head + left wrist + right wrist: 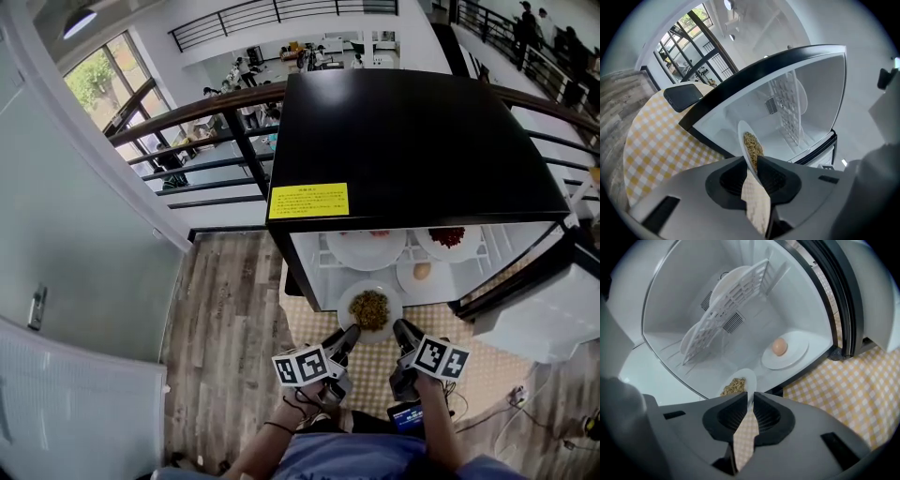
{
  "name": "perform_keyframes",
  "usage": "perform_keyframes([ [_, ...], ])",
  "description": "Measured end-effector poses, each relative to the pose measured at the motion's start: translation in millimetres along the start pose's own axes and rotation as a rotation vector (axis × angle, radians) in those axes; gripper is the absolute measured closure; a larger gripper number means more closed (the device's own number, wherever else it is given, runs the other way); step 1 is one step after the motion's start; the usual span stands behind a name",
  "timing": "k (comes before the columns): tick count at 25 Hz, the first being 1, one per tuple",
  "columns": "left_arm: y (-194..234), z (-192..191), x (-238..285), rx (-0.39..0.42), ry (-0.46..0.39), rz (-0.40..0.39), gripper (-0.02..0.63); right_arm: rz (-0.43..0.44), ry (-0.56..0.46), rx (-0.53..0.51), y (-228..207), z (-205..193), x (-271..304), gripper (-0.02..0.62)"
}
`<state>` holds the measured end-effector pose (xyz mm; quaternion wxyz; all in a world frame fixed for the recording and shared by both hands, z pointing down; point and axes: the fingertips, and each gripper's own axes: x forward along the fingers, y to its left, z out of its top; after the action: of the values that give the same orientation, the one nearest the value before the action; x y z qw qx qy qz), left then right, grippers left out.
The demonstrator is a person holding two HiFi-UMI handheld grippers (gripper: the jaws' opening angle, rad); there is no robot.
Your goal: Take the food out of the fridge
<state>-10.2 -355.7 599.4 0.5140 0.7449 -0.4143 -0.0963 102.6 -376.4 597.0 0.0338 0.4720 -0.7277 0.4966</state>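
left gripper (pixel 751 165) and right gripper (pixel 751 398) each pinch the rim of the plate (pixel 345 302). both holds look shallow, so uneven lifting could tip the food (pixel 369 309) onto the table (pixel 843 394).

The fridge (pixel 412 141) has a smooth black top with a slight sheen. Its inner walls are smooth white plastic, as is the shelf grid (pixel 724 310) inside. At the fridge's open front, the plate (pixel 348 302) is glossy white and its food (pixel 369 309) is coarse and grainy. Under the fridge lies a checked woven cloth (pixel 487 370), and beside it a matt wood-grain floor (pixel 225 319). The left gripper (pixel 349 336) and right gripper (pixel 403 330) are matt dark plastic.
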Motion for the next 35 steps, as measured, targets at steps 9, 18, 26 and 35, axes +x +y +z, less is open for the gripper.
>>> perform_keyframes([
  [9,-34,0,-42,0.002,-0.012,-0.063,0.531,0.046,-0.070,-0.017,39,-9,-43,0.545],
  [18,-59,-2,-89,0.041,-0.008,-0.116,0.534,0.057,-0.133,-0.040,75,-28,-82,0.545],
  [26,-56,-18,-138,0.052,0.011,-0.141,0.534,0.049,-0.158,-0.038,100,-75,-102,0.545],
  [35,-52,-47,-201,0.077,0.047,-0.176,0.535,0.045,-0.182,-0.032,112,-146,-129,0.545],
])
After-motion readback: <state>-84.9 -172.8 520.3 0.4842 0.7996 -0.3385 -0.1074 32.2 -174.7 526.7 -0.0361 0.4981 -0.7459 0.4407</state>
